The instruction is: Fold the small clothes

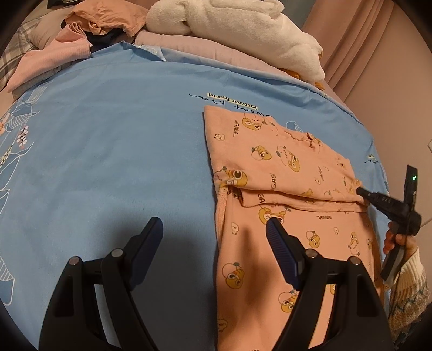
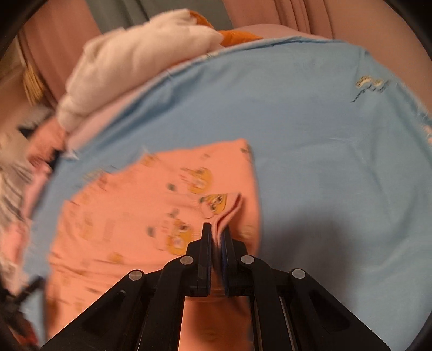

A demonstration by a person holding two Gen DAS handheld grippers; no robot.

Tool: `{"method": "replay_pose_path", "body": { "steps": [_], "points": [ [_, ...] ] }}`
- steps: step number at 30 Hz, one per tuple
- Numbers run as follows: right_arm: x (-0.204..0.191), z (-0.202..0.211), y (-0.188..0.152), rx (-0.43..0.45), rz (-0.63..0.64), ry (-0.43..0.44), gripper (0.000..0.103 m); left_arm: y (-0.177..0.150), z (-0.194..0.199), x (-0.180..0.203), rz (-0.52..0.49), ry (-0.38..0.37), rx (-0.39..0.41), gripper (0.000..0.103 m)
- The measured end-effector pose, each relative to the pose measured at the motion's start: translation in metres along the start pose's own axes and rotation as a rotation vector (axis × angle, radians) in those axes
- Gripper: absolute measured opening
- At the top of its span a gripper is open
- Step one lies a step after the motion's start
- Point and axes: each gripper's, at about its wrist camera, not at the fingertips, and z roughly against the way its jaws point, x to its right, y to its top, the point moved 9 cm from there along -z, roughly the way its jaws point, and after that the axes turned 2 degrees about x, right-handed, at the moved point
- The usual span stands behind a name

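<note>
Here, the little orange pants [image 1: 291,205] with yellow cartoon ducks lie on the right side of my left view, flat on the blue bed sheet [image 1: 113,151], with one part folded across. My left gripper [image 1: 214,229] hangs wide open above the sheet and the pants' edge. My right gripper [image 2: 216,235] is squeezed onto a corner of the pants. A white towel [image 1: 232,24] sits at the top, by pink curtains [image 1: 361,40].
</note>
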Motion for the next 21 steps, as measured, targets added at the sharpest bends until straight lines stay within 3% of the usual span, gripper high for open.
{"method": "replay_pose_path", "body": {
  "steps": [7,10,12,15,17,19,21],
  "points": [
    [0.012,0.002,0.006,0.015,0.082,-0.135,0.007,0.025,-0.003,0.013,-0.045,-0.004,0.025,0.079],
    [0.006,0.023,0.022,0.109,0.109,-0.147,0.007,0.044,-0.009,0.026,-0.069,-0.025,0.04,0.076],
    [-0.007,0.03,0.03,0.136,0.14,-0.069,0.007,0.052,-0.017,0.036,-0.087,-0.044,0.034,0.057],
    [-0.026,0.015,0.028,0.08,0.186,0.013,0.007,0.054,-0.042,0.047,-0.093,-0.06,-0.023,0.031],
    [-0.033,-0.005,0.023,0.024,0.211,0.021,0.007,0.049,-0.06,0.048,-0.089,-0.055,-0.071,0.03],
    [-0.025,-0.029,0.016,-0.035,0.22,-0.033,0.007,0.04,-0.075,0.044,-0.115,-0.02,-0.114,0.03],
    [-0.019,-0.036,0.011,-0.035,0.207,-0.061,0.007,0.032,-0.081,0.039,-0.139,-0.009,-0.126,0.034]
  ]
}}
